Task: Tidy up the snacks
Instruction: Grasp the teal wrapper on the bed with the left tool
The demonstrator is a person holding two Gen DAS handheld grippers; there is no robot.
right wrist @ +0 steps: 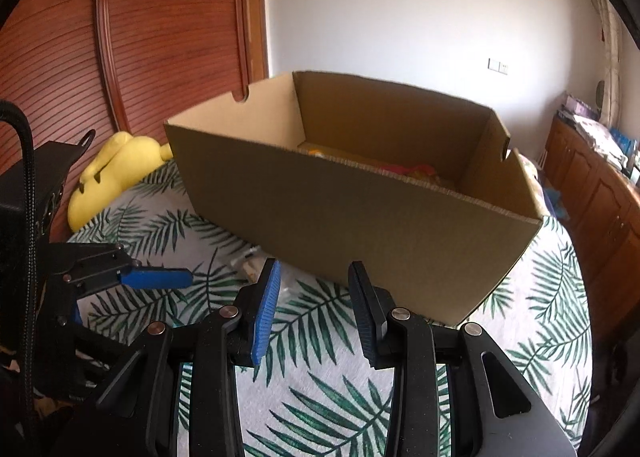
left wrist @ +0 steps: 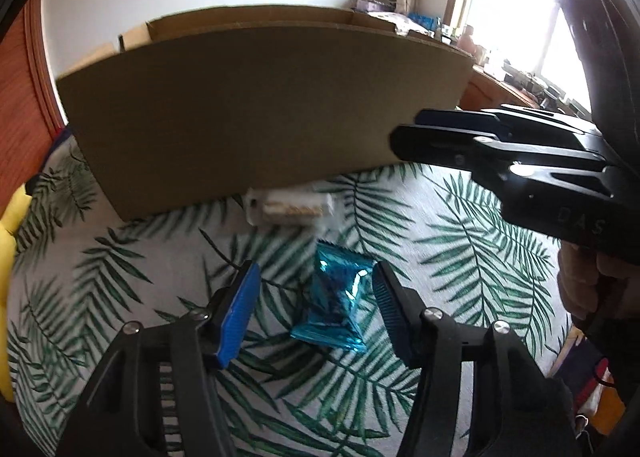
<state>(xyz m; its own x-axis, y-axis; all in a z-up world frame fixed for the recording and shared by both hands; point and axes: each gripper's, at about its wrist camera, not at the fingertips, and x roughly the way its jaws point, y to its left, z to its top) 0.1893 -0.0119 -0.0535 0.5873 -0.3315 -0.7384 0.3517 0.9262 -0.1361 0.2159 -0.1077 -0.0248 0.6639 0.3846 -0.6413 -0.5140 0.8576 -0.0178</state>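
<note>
One blue foil snack packet [left wrist: 335,303] lies on the leaf-print cover [left wrist: 460,257], directly between the spread blue pads of the left claw [left wrist: 314,307]; neither pad touches it. Just beyond it, near the foot of the box, lies one clear-wrapped snack [left wrist: 290,209], blurred, seemingly holding pale biscuits. One open cardboard box [right wrist: 360,217] stands at the far side of the cover, its near wall filling much of the left wrist view. Inside it, seen from the right wrist camera, are yellow and red wrappers [right wrist: 416,171] against the far right corner; their number cannot be counted from here.

The right claw [right wrist: 314,309] hangs spread and holds nothing, above the cover just in front of the box's near wall. In the left wrist view it enters from the right, beside the box, gripped by one hand [left wrist: 592,285]. One yellow plush toy [right wrist: 116,173] lies far left of the box, against the wooden panel [right wrist: 120,37].
</note>
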